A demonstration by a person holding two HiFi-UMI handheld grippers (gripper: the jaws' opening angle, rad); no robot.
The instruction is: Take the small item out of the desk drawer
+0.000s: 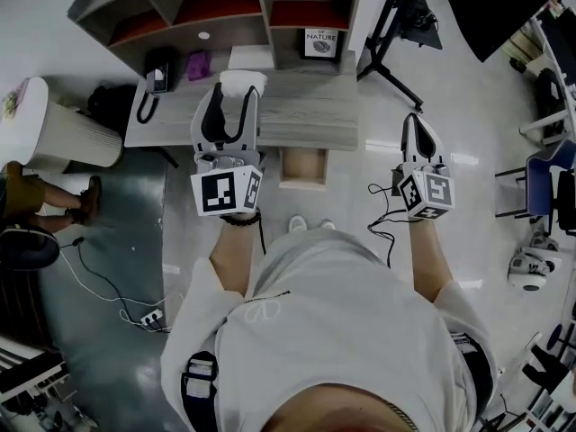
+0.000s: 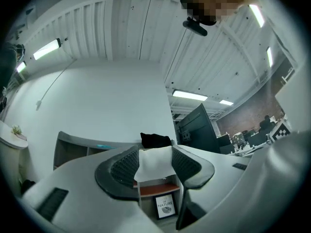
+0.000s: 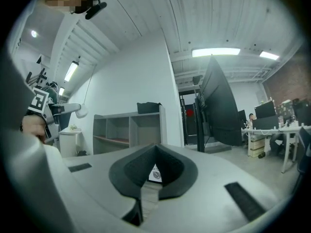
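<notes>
Standing at the desk point(image 1: 310, 120), I have the small white item point(image 2: 154, 163) pinched in my left hand-held gripper point(image 1: 238, 89). Its jaws stand about halfway closed, with both ribbed pads pressing on the item's sides. The item hangs above the back part of the desk top, just in front of the shelves point(image 1: 225, 9) and well clear of the drawer point(image 1: 301, 166). The drawer stands pulled out from the middle of the desk's front edge.

My right hand-held gripper point(image 1: 412, 121) is out past the desk's right end, above the floor. Its tips meet and there is nothing between them.

By my reading, the item is already out of the drawer and the lift is done. What remains is a place for it. The next move calls for lowering the left hand-held gripper to a bare patch of the desk top before letting the jaws part. The free right one is then on hand for pushing the drawer shut, if that is wanted.

The item looks soft and crumpled, but I cannot tell whether it is cloth or paper. The pads cover its sides. The back of the drawer is hidden under the desk's front edge, and the part that shows looks bare.
</notes>
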